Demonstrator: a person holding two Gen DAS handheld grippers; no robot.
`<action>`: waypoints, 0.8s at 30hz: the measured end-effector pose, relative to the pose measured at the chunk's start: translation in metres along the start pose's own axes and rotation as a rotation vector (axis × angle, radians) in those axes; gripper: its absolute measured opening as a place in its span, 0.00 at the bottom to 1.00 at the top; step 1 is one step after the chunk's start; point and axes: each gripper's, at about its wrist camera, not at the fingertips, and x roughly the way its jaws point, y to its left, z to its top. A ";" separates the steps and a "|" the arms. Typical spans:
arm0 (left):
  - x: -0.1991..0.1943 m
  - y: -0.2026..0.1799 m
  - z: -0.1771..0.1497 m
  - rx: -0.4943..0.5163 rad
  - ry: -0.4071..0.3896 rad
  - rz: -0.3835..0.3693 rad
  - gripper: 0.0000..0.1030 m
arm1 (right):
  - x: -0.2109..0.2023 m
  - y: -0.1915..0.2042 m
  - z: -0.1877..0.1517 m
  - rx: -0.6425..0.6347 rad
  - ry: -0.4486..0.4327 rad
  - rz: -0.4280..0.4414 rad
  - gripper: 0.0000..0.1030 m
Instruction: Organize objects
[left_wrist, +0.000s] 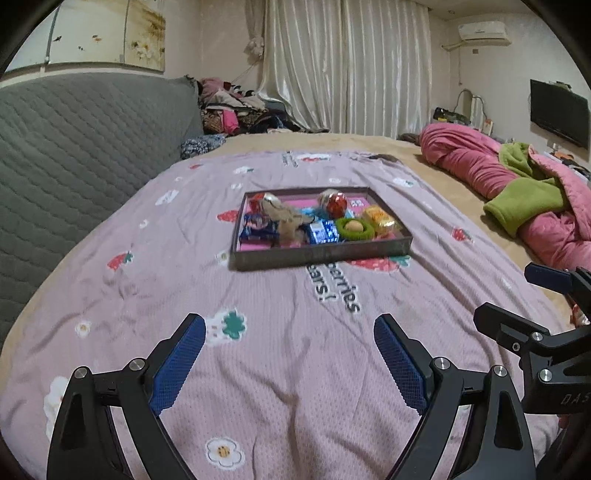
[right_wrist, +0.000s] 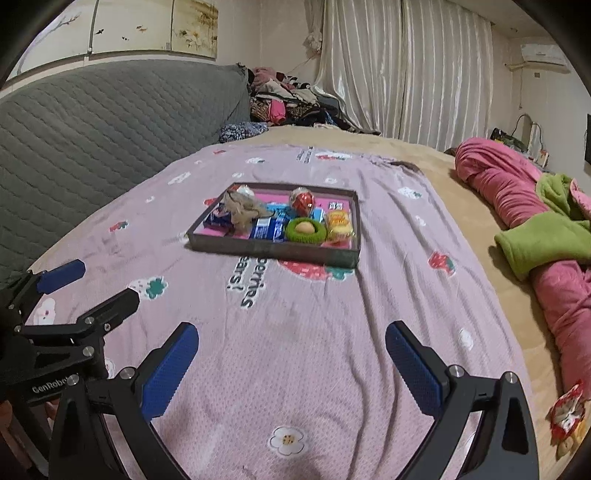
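A shallow dark tray (left_wrist: 321, 254) (right_wrist: 273, 248) sits on a pink patterned sheet in the middle of the bed. It holds a red ball (left_wrist: 337, 204) (right_wrist: 303, 201), a green ring with a pale egg (left_wrist: 353, 229) (right_wrist: 306, 229), a yellow wrapped cake (left_wrist: 380, 218) (right_wrist: 340, 223), blue packets (left_wrist: 322, 232) (right_wrist: 266, 227) and a beige plush (left_wrist: 290, 221) (right_wrist: 242, 210). My left gripper (left_wrist: 290, 356) (right_wrist: 99, 284) is open and empty, well short of the tray. My right gripper (right_wrist: 291, 363) (left_wrist: 517, 295) is open and empty too, beside the left one.
A grey quilted headboard (left_wrist: 74, 155) runs along the left. A rolled pink and green blanket (left_wrist: 517, 184) (right_wrist: 535, 221) lies on the right. Clothes are piled at the far end by the curtain. A red and white snack wrapper (right_wrist: 565, 410) lies at the bed's right edge.
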 end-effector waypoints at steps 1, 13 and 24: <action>-0.001 0.000 -0.002 -0.003 -0.004 -0.005 0.90 | 0.001 0.000 -0.003 0.003 0.003 0.001 0.99; 0.012 0.000 -0.016 -0.014 0.021 0.005 0.90 | 0.016 0.000 -0.022 0.007 0.019 -0.005 0.99; 0.028 0.002 -0.024 -0.026 0.036 0.008 0.90 | 0.026 0.000 -0.029 0.004 0.026 0.005 0.99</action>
